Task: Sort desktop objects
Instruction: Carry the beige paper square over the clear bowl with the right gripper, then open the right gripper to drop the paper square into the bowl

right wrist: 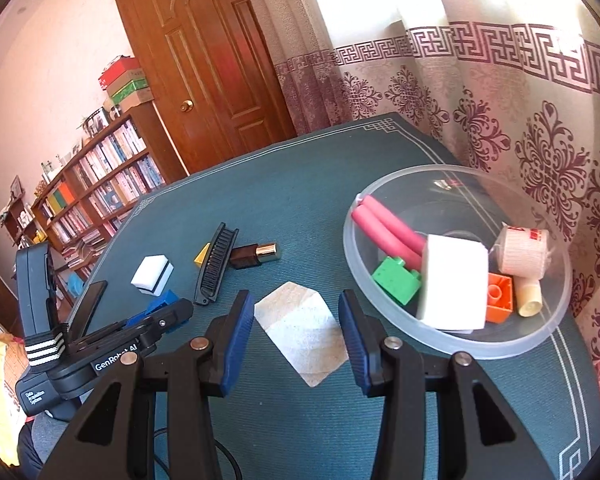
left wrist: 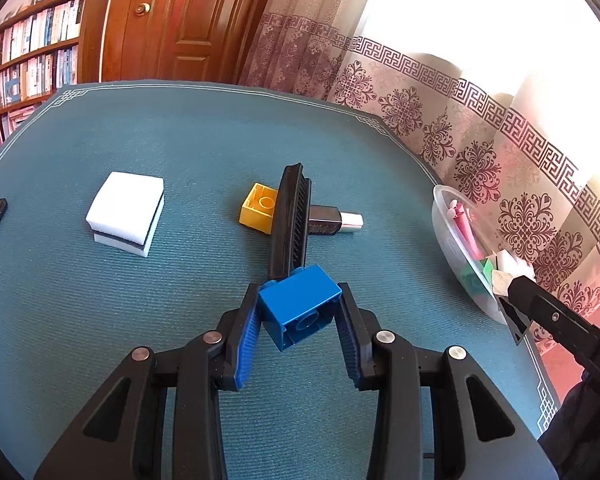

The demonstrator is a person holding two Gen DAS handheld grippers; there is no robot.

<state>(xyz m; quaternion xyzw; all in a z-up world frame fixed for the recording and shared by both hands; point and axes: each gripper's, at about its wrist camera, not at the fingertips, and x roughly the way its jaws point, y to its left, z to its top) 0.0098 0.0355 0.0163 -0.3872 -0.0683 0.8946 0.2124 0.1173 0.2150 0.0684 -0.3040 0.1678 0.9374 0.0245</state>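
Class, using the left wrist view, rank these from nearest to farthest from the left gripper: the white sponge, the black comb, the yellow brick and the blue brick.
1. Blue brick: between the left gripper fingers.
2. Black comb: just ahead, its near end by the blue brick.
3. Yellow brick and white sponge, ahead and ahead-left: too close to call.

A finely ribbed, matt teal cloth [left wrist: 180,144] covers the table. The blue building brick [left wrist: 300,304] is smooth glossy plastic, like the yellow brick [left wrist: 258,208]. The black comb [left wrist: 290,220] looks matt plastic. The bowl [right wrist: 556,320] is clear, slightly frosted plastic. The white sponge [left wrist: 126,212] looks soft and matt. The fingers [right wrist: 236,344] carry ribbed blue pads. The door [right wrist: 216,60] is varnished wood.
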